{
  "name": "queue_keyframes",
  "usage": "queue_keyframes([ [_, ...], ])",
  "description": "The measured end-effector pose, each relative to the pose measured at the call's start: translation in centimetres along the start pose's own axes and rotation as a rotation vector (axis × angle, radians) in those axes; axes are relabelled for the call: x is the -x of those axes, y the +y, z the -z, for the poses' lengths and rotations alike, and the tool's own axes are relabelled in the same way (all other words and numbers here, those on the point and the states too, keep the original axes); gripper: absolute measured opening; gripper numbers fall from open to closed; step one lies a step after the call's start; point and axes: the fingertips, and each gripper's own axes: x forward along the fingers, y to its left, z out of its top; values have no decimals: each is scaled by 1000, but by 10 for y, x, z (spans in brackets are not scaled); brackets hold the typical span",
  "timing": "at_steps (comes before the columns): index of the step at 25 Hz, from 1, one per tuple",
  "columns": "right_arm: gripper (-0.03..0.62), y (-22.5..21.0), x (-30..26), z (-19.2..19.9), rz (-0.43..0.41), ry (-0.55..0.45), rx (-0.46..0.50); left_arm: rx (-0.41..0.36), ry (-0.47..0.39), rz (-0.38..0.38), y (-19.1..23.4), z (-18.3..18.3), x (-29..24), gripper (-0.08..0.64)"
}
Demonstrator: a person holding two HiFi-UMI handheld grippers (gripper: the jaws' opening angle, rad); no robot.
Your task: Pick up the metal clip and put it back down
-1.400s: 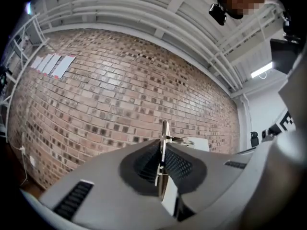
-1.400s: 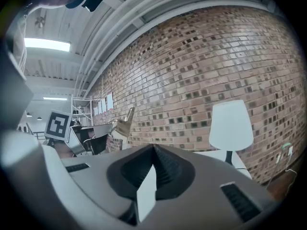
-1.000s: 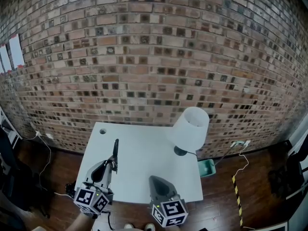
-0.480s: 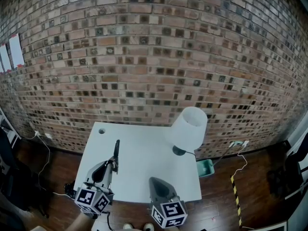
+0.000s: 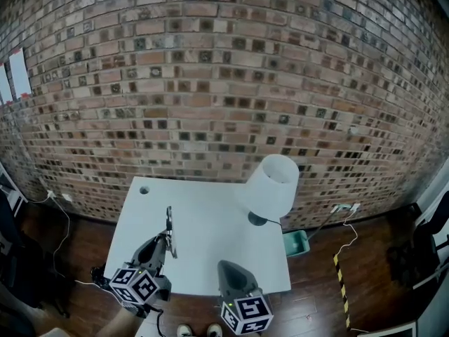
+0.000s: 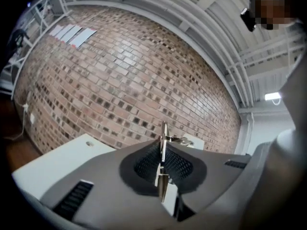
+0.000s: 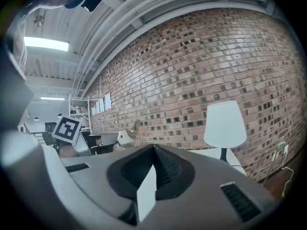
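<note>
Paper sheets (image 5: 17, 72) hang far left on the brick wall (image 5: 210, 83), above a wooden floor (image 5: 77, 237). Over the white table (image 5: 217, 216), the left gripper (image 5: 166, 243) is clamped on the metal clip (image 5: 169, 223), which stands upright. The right gripper (image 5: 226, 265) is closed and empty at the near edge. A white-shaded lamp (image 5: 270, 188) stands right. Only the right gripper view shows a shelving rack (image 7: 79, 104) and a ceiling strip light (image 7: 45, 43).
</note>
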Motion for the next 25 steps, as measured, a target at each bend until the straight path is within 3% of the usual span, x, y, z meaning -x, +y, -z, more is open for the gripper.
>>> queue_keyframes([
  [8, -17, -21, 8, 10, 48, 32, -15, 330, 157, 25, 18, 86, -43, 29],
  [11, -17, -28, 8, 16, 57, 47, -21, 498, 194, 21, 33, 126, -59, 30],
  [16, -17, -40, 6, 25, 73, 82, -24, 740, 231, -90, 77, 190, -76, 30],
  [19, -17, -46, 5, 29, 82, 102, -23, 809, 260, -177, 99, 222, -80, 29],
  [25, -17, -58, 3, 37, 108, 133, -29, 826, 301, -227, 116, 252, -87, 31],
])
